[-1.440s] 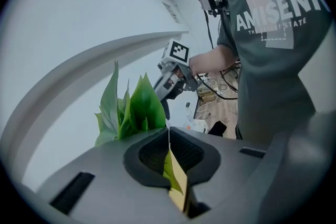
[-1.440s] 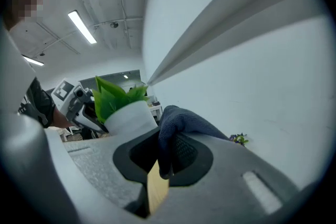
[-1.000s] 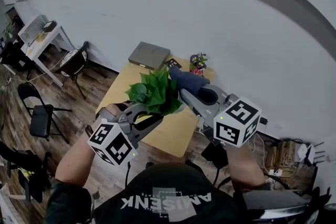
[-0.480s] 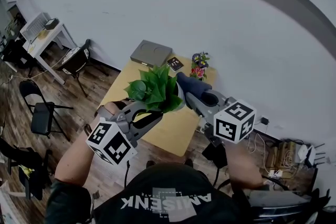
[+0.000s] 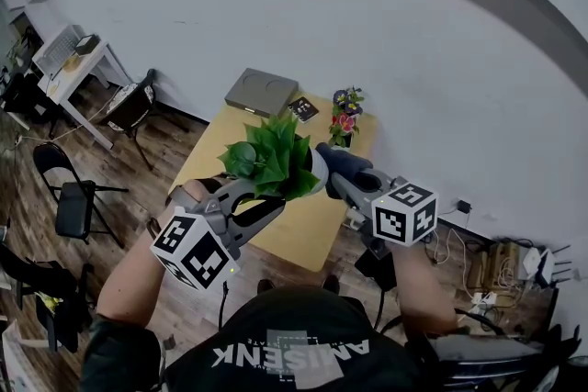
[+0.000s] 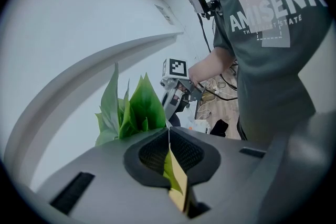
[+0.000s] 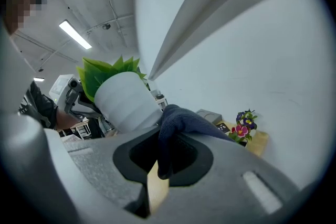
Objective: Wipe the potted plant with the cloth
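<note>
Potted plant [image 5: 276,156]: up in the air over the wooden worktop [image 5: 303,234], between the two tools. It is tipped so the white pot [image 7: 126,102] faces right and the leaves [image 6: 131,110] fan left.

Handling, my guess: light, since it hangs from its foliage alone. Leaves are thin and bendy and would fold or tear under a hard pull. The pot looks smooth and rigid, likely slippery against bare pads. The firmest hold would be low, where the leaves bunch at the rim, not out at a tip.

Left hand-held gripper [image 6: 170,165]: jaws nearly together, pinched on a single green leaf that runs edge-on through the gap. This carries the plant.

Right hand-held gripper [image 7: 157,165]: jaws clamped on a dark blue cloth [image 7: 181,123], which bulges out ahead of the pads. The bunched cloth lies against the pot's side, touching or just beside it; the exact contact is hard to tell.

Also on the worktop, well behind: a small flower pot [image 5: 344,115] and a flat grey box [image 5: 262,94].
</note>
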A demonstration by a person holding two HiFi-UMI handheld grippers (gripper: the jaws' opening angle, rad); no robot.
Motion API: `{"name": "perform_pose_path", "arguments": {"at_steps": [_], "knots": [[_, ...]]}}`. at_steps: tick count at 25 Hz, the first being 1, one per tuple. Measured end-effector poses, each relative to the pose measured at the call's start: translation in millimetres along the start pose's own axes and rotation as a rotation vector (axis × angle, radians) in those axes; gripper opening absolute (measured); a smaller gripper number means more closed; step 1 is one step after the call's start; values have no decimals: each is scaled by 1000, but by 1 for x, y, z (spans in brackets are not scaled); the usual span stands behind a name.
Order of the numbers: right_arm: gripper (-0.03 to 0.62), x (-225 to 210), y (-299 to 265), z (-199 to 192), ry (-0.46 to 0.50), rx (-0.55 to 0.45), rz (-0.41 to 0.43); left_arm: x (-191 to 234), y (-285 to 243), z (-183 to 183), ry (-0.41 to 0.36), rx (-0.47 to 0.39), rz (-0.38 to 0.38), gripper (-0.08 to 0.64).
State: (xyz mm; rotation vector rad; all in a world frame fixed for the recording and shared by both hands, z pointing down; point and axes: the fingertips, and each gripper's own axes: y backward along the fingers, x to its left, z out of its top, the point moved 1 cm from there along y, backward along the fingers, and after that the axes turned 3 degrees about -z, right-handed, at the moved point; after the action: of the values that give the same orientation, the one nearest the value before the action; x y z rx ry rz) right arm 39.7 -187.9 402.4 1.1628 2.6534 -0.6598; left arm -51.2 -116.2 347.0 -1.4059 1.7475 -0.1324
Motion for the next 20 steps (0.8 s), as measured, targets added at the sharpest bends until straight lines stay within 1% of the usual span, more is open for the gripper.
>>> {"name": "perform_pose_path", "arguments": {"at_steps": [4, 8, 10, 15, 20], "knots": [[28, -8, 4, -5, -8, 10, -6, -1, -2, -4, -4, 10, -12, 8], [28, -9, 15, 15, 16, -27, -11, -7, -3, -1, -29, 17, -36, 8], [28, 1, 19, 33, 51, -54, 19, -8, -4, -3, -40, 18, -41, 8], [28, 40, 26, 79, 155, -116, 127, -14, -4, -1, -63, 18, -60, 8], [28, 62, 25, 107, 217, -142, 196, -16, -1, 4, -77, 12, -51, 8]]}}
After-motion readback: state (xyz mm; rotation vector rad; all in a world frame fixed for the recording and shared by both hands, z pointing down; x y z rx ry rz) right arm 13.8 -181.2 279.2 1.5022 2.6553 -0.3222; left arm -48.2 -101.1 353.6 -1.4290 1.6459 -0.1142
